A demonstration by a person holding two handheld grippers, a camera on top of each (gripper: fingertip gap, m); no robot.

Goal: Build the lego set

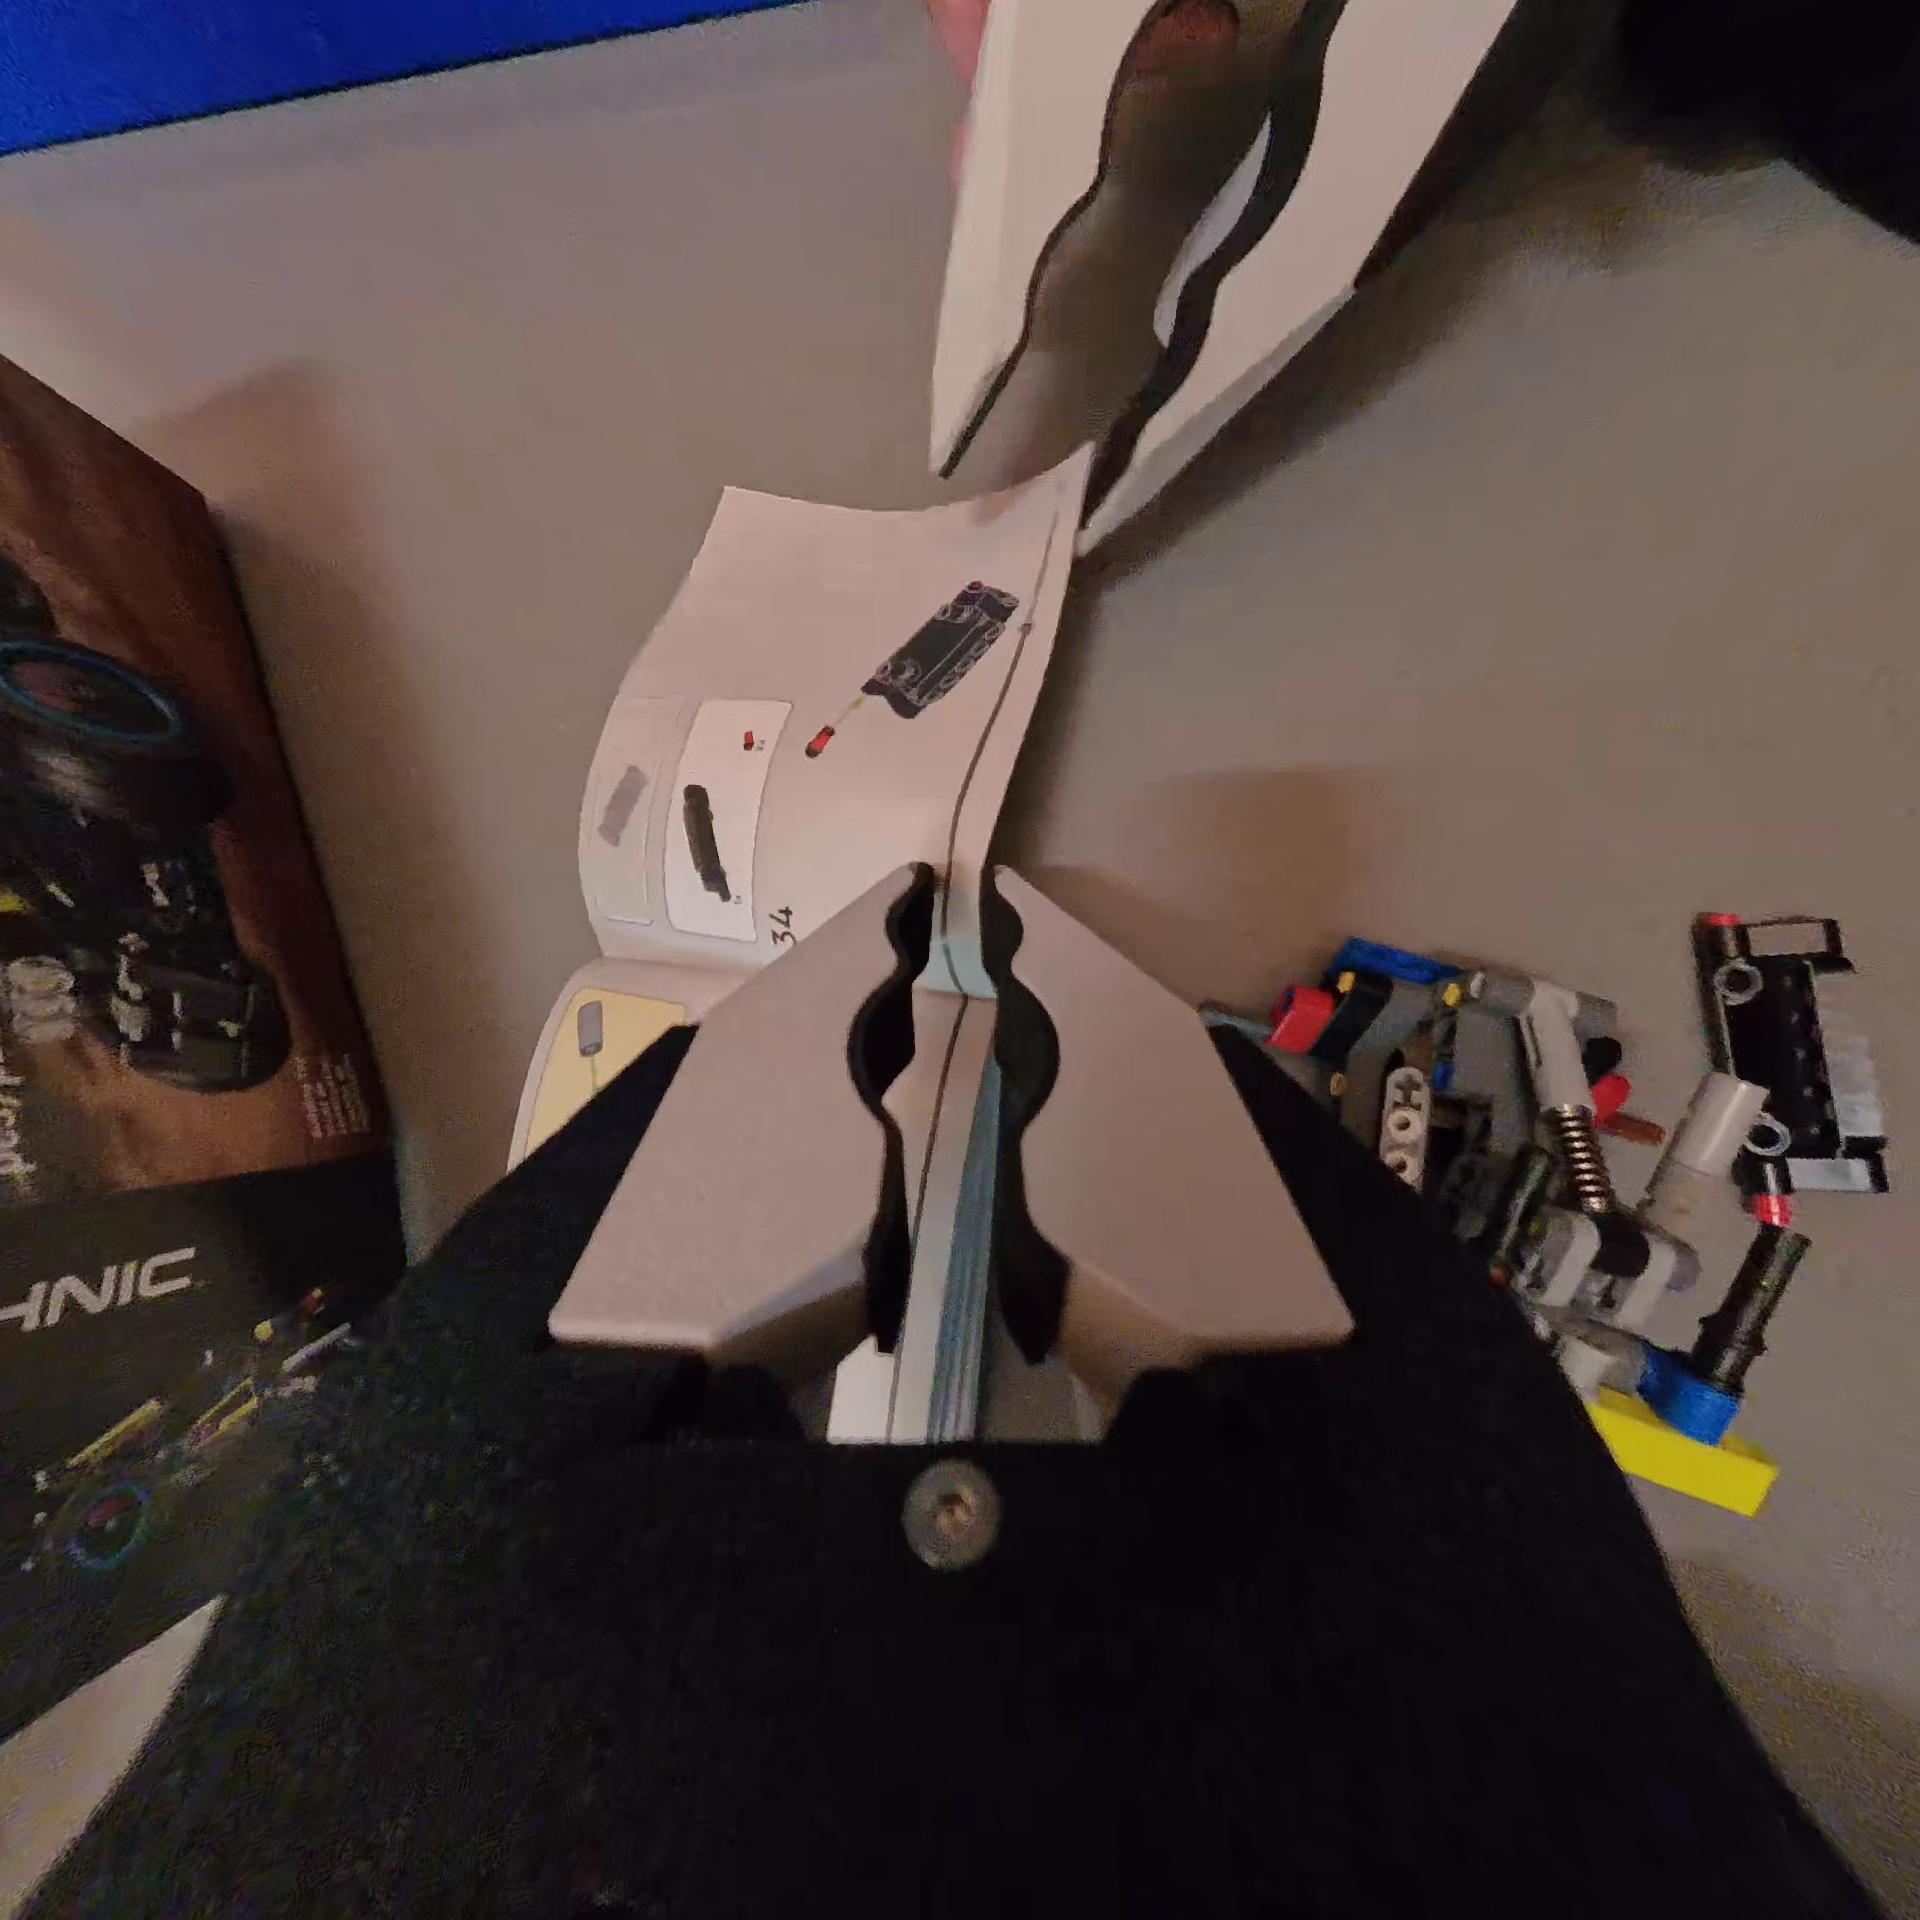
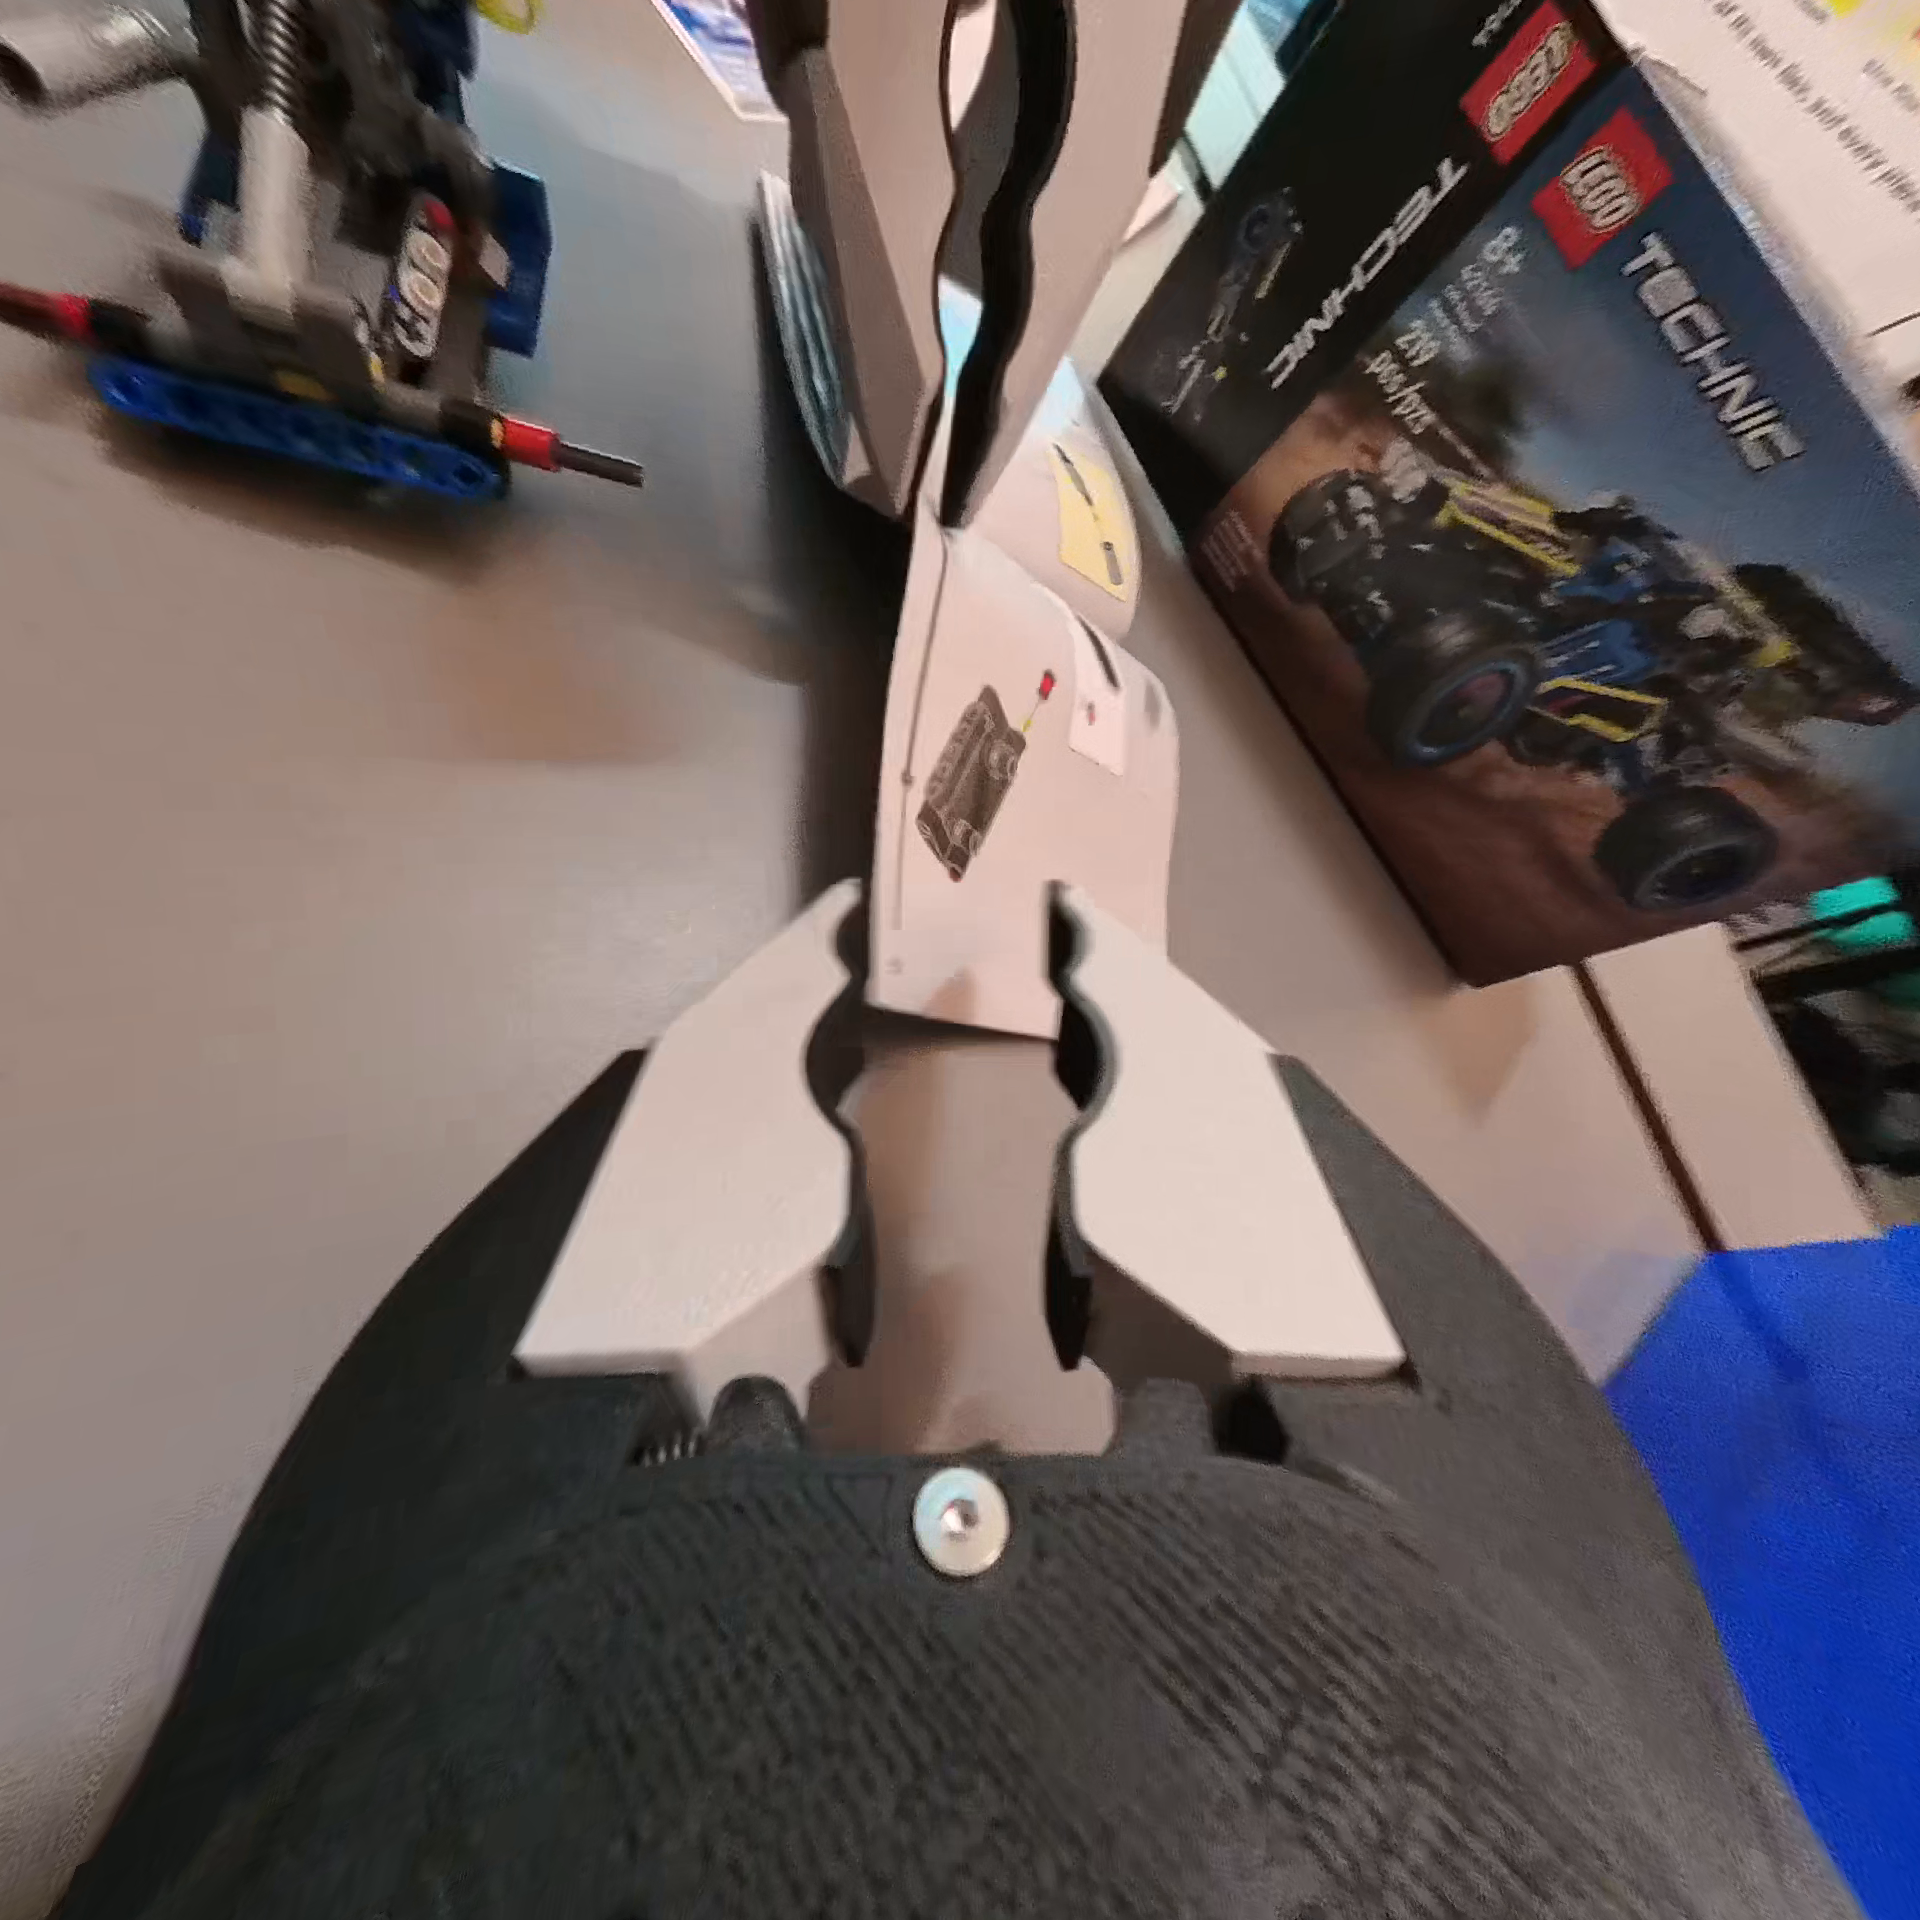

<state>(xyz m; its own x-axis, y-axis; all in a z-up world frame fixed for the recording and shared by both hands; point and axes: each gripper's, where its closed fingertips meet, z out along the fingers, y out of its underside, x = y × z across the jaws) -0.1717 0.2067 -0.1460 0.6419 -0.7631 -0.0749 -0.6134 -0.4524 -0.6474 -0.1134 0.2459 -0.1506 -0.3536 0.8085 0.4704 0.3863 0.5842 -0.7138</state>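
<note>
An open instruction booklet (image 1: 831,727) lies on the grey table, with some of its pages lifted upright. My left gripper (image 1: 956,883) is shut on the lower edge of those lifted pages near the fold. It also shows at the top of the right wrist view (image 2: 930,509), clamped on the paper. My right gripper (image 2: 956,904) is open. The far edge of the lifted page (image 2: 1018,790) stands between its fingers, and the pads do not press on it. The right gripper also shows at the top of the left wrist view (image 1: 1039,488).
A toy brick set box (image 1: 156,831) lies left of the booklet and shows at the right in the right wrist view (image 2: 1558,623). A part-built brick assembly (image 1: 1538,1143) (image 2: 312,291), a black beam piece (image 1: 1787,1049) and a yellow brick (image 1: 1683,1455) lie on the other side. A blue object (image 2: 1787,1455) is near the right gripper. The left gripper's tips are roughly 8 centimeters from the right gripper's.
</note>
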